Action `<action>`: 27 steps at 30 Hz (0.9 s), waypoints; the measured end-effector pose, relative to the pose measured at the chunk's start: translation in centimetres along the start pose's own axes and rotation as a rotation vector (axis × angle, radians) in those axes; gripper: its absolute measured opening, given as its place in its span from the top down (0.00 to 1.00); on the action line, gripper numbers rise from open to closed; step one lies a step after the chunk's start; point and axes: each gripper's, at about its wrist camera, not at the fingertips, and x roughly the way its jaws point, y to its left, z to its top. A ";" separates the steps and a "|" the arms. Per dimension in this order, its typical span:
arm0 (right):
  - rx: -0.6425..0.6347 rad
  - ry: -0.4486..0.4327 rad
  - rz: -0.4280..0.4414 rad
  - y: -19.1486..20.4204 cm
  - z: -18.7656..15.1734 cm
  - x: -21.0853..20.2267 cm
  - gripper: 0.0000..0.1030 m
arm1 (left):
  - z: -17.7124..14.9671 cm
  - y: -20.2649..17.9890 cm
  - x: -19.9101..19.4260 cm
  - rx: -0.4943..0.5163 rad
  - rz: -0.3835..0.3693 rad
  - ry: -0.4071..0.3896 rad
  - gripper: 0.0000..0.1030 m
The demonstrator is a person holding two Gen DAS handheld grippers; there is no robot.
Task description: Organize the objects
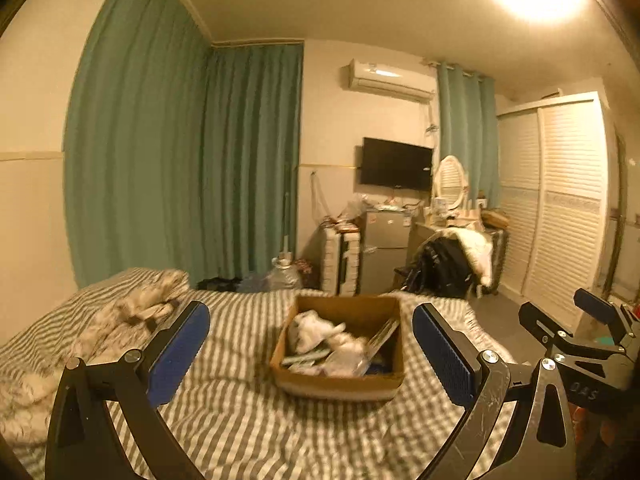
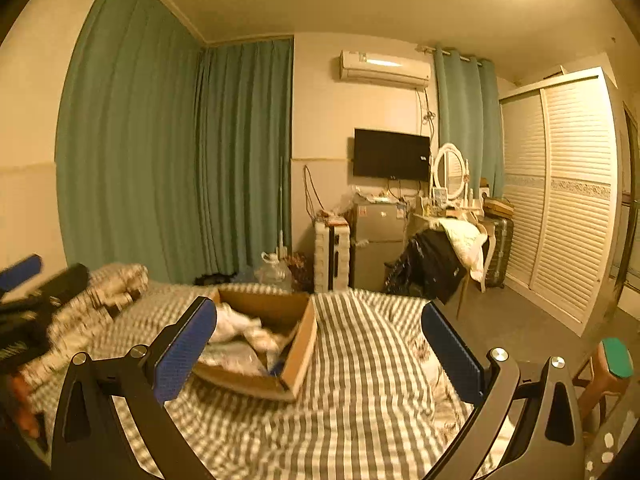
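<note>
There, on the striped bed (image 1: 240,420), sat an open cardboard box (image 1: 340,384) holding crumpled white items (image 1: 320,332). The left gripper (image 1: 310,354) and right gripper (image 2: 318,354) hovered above the bedding, jaws spread wide, holding nothing.

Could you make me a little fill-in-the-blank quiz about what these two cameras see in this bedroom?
1. The cardboard box sits on a bed with a grey and white ____ cover.
2. Both the left gripper and the right gripper have their jaws ____, holding nothing.
3. On the far wall, the air conditioner hangs ____ the television.
4. The curtains are ____ in colour.

Missing words: striped; open; above; green
</note>
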 end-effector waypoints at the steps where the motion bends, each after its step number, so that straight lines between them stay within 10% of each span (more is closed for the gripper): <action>1: 0.001 0.005 -0.005 0.1 -1.4 0.3 0.00 | -1.1 0.2 -0.2 -0.001 0.023 -0.004 0.00; 9: -0.035 0.036 -0.019 1.1 -6.7 2.5 0.00 | -6.7 1.2 0.6 -0.034 0.038 0.083 0.00; 27: -0.018 0.069 -0.035 0.8 -6.4 3.4 0.00 | -6.7 1.7 0.8 -0.051 0.078 0.112 0.00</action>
